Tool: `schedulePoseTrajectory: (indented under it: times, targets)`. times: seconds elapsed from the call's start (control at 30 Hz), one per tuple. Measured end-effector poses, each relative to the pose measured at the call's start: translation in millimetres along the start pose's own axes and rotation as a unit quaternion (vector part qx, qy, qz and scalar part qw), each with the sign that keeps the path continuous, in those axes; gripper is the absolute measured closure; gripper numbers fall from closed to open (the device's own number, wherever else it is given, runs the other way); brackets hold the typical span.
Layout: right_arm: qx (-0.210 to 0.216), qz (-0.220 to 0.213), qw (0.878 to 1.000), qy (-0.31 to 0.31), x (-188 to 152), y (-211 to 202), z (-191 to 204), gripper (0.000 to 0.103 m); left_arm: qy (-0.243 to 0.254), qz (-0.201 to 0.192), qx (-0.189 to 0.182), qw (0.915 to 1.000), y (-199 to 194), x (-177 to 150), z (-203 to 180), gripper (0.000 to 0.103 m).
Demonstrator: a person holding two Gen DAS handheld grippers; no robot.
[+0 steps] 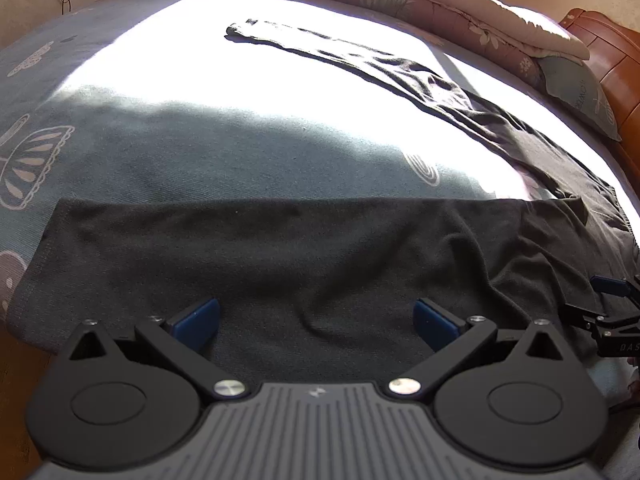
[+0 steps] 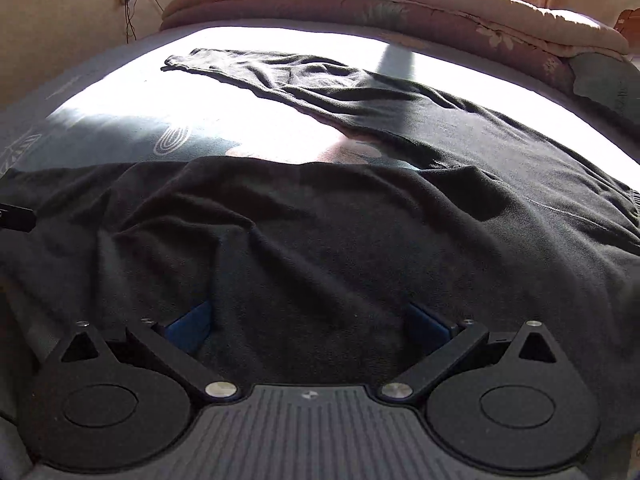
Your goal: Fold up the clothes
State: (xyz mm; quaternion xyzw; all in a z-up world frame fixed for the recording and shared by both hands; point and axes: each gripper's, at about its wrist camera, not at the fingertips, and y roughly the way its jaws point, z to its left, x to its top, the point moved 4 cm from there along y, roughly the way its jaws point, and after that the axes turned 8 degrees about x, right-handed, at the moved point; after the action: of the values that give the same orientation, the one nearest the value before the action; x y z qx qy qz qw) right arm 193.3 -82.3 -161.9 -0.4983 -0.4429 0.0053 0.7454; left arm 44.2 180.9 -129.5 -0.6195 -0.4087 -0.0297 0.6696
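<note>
Faintly, the letters "DAS" can be read on the black body of the right gripper [image 1: 608,320] where it pokes in at the right edge of the left wrist view; the writing on the pillow [image 1: 576,92] at the far right corner of the bed is too blurred to read. A pair of black trousers [image 1: 280,248] lies spread on the bed [image 1: 120,148], over a blue-grey sheet printed with pale butterflies. One leg runs along the near edge of the bed; the other leg [image 2: 288,76] stretches away toward the far left part, into a bright patch of sunlight. The left gripper [image 1: 316,320] sits low over the near leg, its blue-padded fingers [image 1: 198,320] spread wide with dark cloth between them, nothing pinched. The right gripper [image 2: 308,324] hangs over the rumpled part where the legs meet, its jaws likewise apart and its blue pads [image 2: 188,326] partly sunk in folds of the fabric. A folded floral quilt [image 2: 380,4] lies along the far edge of the bed.
</note>
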Motion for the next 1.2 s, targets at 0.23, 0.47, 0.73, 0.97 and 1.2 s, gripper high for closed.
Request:
schedulePoseTrajectory:
  times: [0.23,0.47,0.73,0.97,1.2]
  targets:
    - [-0.009,0.023,1.000,-0.003,-1.5,-5.0,3.7,0.000,0.029,-0.007,-0.031,0.9991,-2.5,7.6,-32.2,0.001]
    - [-0.036,0.015,0.999,0.018,-6.8,-33.1,-18.6,0.000,0.039,0.026,-0.014,0.9988,14.0,0.5,-43.8,0.001]
    - [-0.075,0.016,0.994,0.080,-16.3,-37.0,-62.4,0.000,0.034,0.035,-0.020,0.9986,6.5,2.0,-48.7,0.001]
    - [-0.077,0.019,0.992,0.101,-25.3,-34.1,-75.0,0.000,0.056,0.026,-0.033,0.9975,1.6,7.2,-67.5,0.001]
    - [-0.076,0.017,0.991,0.105,-25.3,-33.6,-75.9,0.000,0.065,0.045,-0.035,0.9963,13.5,-5.3,-72.9,0.001]
